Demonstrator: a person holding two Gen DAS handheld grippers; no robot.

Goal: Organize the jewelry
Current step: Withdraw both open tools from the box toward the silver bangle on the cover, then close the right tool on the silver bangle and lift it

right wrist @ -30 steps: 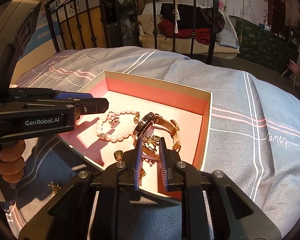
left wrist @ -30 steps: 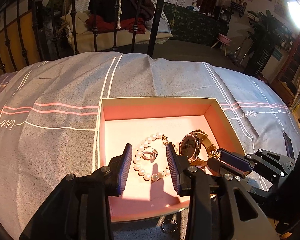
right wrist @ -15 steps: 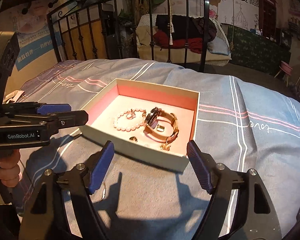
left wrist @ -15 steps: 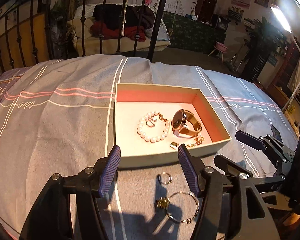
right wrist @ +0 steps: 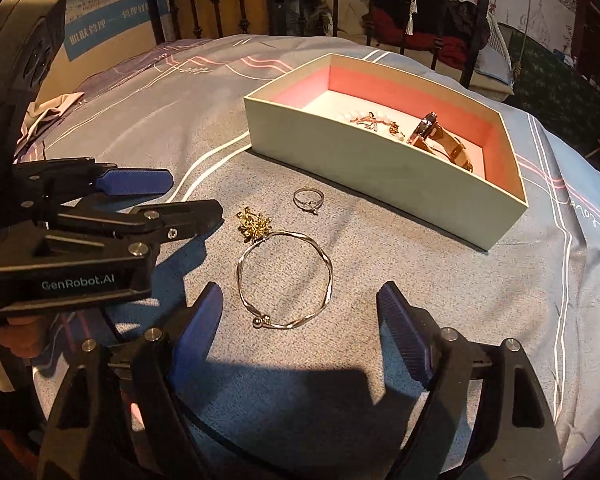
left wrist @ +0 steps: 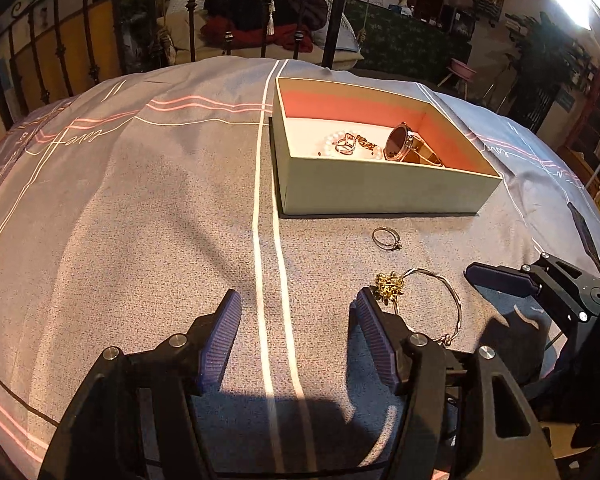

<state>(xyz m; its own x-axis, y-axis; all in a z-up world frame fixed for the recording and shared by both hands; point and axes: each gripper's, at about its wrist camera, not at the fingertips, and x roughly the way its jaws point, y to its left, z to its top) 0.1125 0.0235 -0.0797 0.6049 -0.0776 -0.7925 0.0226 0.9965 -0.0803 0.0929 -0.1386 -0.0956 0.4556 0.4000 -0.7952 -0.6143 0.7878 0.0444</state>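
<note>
Both the left gripper and the right gripper are wide open and hold nothing. A thin twisted bangle, a gold clump and a small ring lie on the soft grey bed, near the box. A watch and pearls sit inside the box.

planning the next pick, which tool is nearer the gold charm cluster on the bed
Left. The left tool sits just beside the gold charm cluster; the right tool hangs farther back, past the bangle.
</note>
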